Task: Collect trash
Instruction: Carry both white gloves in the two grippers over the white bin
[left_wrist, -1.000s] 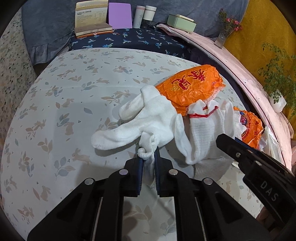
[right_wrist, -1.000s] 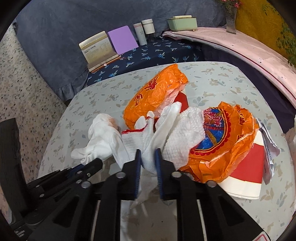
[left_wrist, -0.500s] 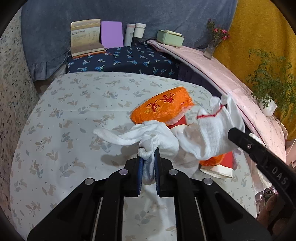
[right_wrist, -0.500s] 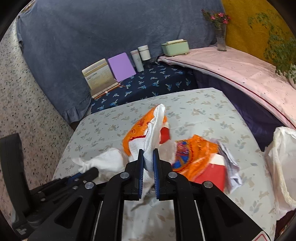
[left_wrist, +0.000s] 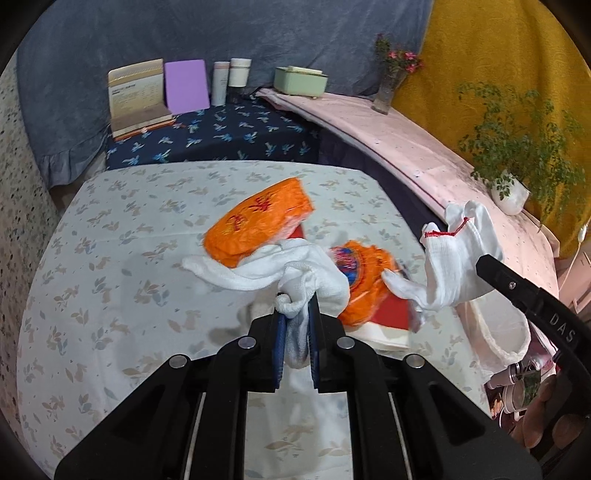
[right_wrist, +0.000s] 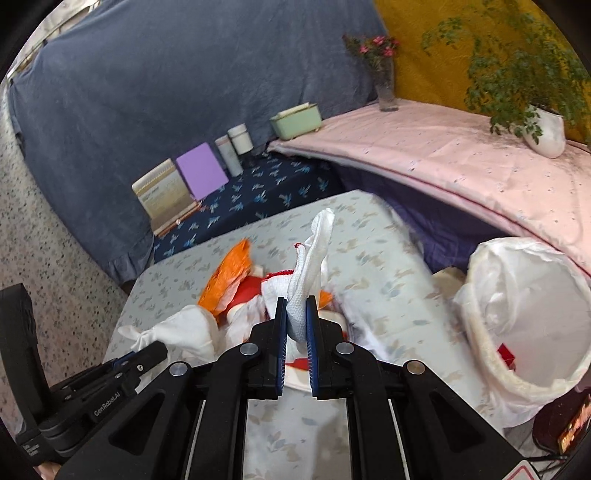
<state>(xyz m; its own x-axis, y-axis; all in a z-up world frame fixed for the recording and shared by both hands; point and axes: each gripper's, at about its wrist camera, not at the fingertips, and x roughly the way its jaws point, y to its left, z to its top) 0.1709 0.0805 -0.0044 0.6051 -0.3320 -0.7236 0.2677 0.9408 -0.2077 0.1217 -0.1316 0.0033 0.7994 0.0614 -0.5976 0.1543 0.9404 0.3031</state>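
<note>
Left gripper (left_wrist: 296, 317) pinches a limp white knit cotton glove (left_wrist: 258, 269) at frame centre, right gripper (right_wrist: 296, 317) pinches a red-cuffed white knit glove (right_wrist: 314, 258) w/ fingers upright mid-frame, crinkly orange plastic wrappers (left_wrist: 258, 221) on floral cloth table (left_wrist: 110, 277), white bag-lined bin (right_wrist: 524, 314) at right.

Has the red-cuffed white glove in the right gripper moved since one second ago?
Yes. The red-cuffed glove was lifted off the orange wrappers, rightward toward the lined bin.

Two white knit gloves (left_wrist: 295, 269) (right_wrist: 310, 266) hang lifted above crumpled orange wrappers (left_wrist: 258, 225) on the tablecloth.
</note>
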